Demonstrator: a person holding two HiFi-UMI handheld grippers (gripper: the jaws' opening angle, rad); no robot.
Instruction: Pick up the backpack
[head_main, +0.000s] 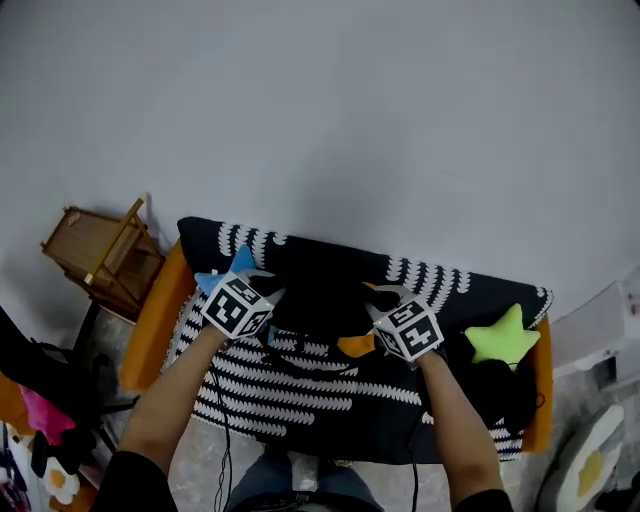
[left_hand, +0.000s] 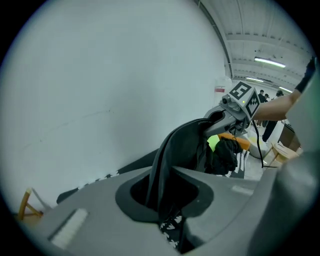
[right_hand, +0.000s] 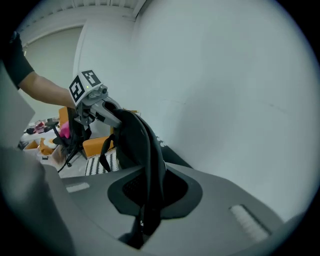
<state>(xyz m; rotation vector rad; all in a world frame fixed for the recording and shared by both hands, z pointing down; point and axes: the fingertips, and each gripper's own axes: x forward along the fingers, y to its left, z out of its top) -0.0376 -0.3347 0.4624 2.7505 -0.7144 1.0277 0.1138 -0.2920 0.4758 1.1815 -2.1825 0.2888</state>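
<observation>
STEP: lift phase | left claw (left_hand: 167, 197) and right claw (right_hand: 150, 195) each clamped shut on backpack (head_main: 320, 305) fabric | NEXT: likely needed an even raise clear of the sofa (head_main: 150, 330)

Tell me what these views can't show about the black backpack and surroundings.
- Black fabric backpack: underside, head view, hidden by its own body.
- Blue star-shaped cushion: mostly behind the left claw, head view.
- Black heap beside the green star-shaped cushion: too dark to identify, head view.
- Right claw: strap or panel gripped, unclear, right gripper view.
</observation>
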